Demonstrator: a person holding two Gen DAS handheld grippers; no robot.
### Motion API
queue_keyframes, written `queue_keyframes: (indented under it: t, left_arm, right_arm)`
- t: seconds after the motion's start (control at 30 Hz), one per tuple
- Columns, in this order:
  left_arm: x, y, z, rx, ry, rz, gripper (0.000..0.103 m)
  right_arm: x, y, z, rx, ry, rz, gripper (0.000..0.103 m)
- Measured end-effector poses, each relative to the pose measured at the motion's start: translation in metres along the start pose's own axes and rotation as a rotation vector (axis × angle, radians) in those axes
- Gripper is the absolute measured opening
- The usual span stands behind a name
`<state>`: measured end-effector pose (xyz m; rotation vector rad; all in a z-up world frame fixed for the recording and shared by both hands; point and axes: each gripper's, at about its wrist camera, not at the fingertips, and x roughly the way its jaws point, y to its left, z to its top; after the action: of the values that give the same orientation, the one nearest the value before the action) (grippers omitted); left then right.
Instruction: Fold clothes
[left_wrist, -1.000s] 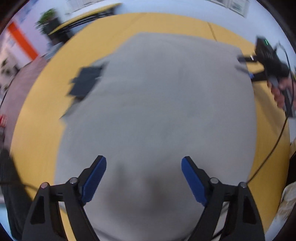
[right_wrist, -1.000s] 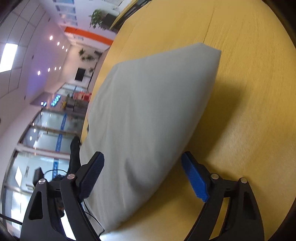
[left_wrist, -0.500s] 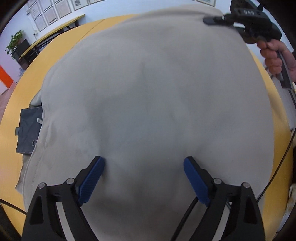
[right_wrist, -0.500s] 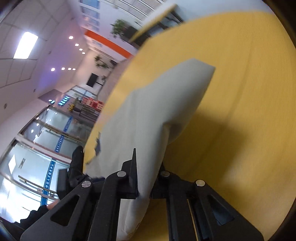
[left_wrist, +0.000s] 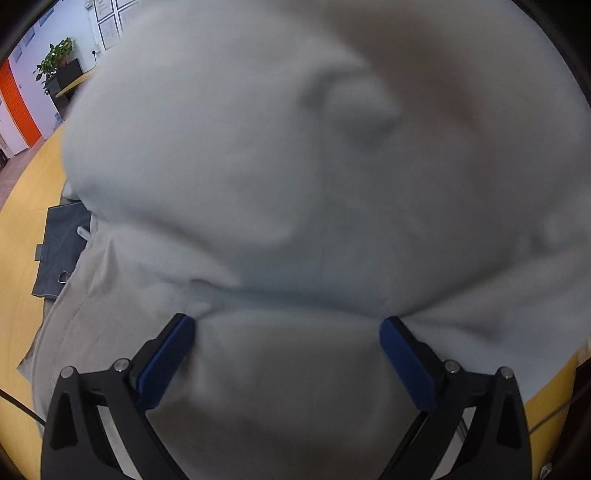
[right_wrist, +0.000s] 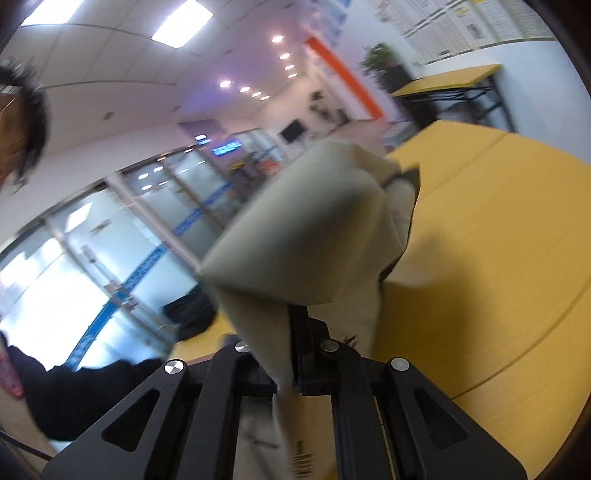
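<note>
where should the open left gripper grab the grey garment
Judging by the left wrist view, grip the raised fold ridge of the grey garment lying just ahead of the left gripper, coming straight forward and low along the table. Its fingers already straddle that ridge, while the right gripper holds another part lifted.

**Matt cloth on smooth wood**

The grey garment (left_wrist: 295, 177) is soft, matt woven cloth, creased in places. The table (right_wrist: 498, 240) looks like smooth yellow wood-grain laminate. The left gripper (left_wrist: 286, 354) is matt black plastic with silvery metal rivets and blue pads (left_wrist: 166, 362).
</note>
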<state>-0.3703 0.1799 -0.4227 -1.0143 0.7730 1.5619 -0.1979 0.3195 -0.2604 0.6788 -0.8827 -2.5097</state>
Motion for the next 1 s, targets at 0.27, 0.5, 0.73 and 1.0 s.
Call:
queue_keyframes:
  t: [0.27, 0.5, 0.73, 1.0]
  left_arm:
    - [-0.004, 0.000, -0.014, 0.001, -0.049, 0.006, 0.103]
    - [-0.037, 0.001, -0.063, 0.047, -0.012, 0.102, 0.101]
    - [-0.044, 0.005, -0.109, -0.008, 0.004, 0.114, 0.103]
    - [-0.071, 0.007, -0.150, -0.095, -0.043, 0.154, 0.098]
  right_arm:
    - [0.041, 0.012, -0.056, 0.068, 0.099, 0.245, 0.006]
    - [0.071, 0.023, -0.070, 0.057, 0.134, 0.291, 0.005]
    - [0.082, 0.028, -0.071, 0.074, 0.172, 0.362, 0.005]
    - [0.138, 0.063, -0.087, 0.052, 0.298, 0.448, 0.005]
